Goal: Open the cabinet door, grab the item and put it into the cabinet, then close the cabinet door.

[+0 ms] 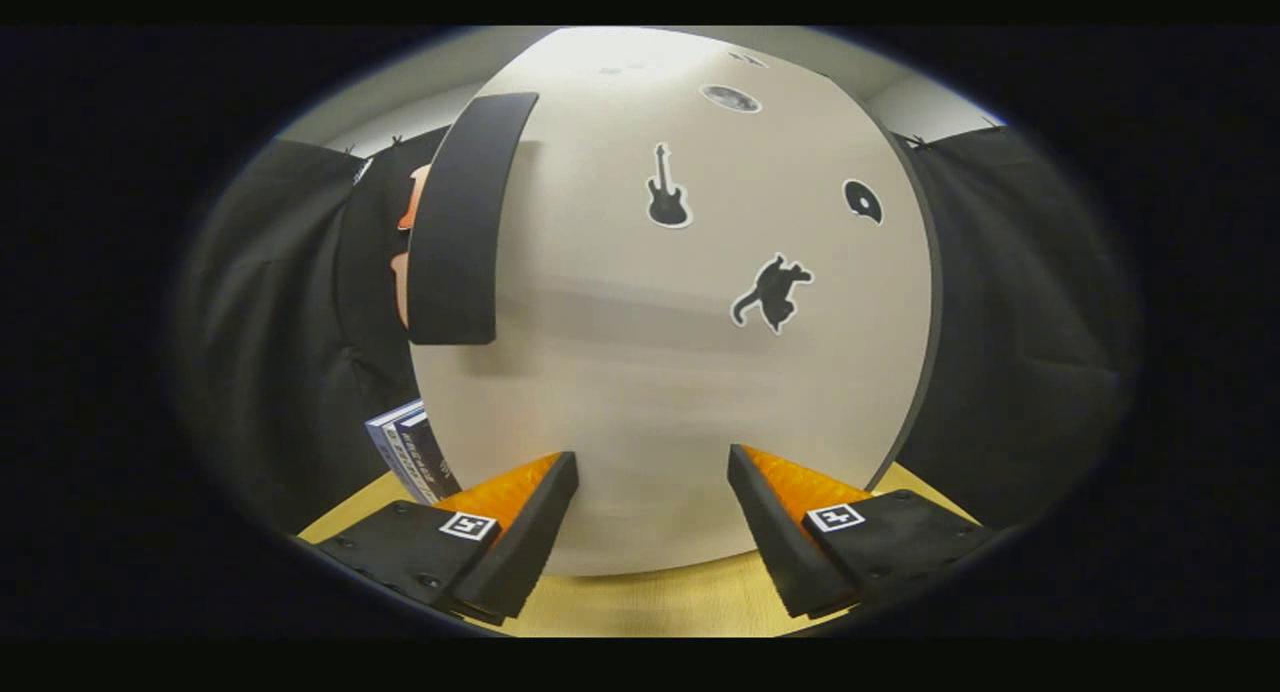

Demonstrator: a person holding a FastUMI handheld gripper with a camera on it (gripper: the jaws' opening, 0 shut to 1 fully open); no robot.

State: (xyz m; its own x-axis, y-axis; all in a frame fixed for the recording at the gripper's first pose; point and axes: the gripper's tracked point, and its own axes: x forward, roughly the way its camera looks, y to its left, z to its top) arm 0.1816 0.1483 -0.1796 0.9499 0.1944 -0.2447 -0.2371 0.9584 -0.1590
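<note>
Gripper point(652, 472) — fingers spread apart, holding nothing — faces the closed cabinet door point(680, 372) just ahead. One dark handle point(460, 222) is mounted at its left edge; four stickers are visible. One boxed item point(405, 452) stands left of the cabinet on the table point(640, 602). Judged: either nothing begun, or everything finished — unclear.

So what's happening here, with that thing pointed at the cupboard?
A person is holding a hand-held claw up to a pale cabinet door, which bears a few stickers. The door is shut. The claw's two fingers are spread apart and hold nothing. The door's dark handle sits above and beyond the left finger, untouched. A box stands on the wooden table just left of the cabinet, so the job looks barely begun.
</note>
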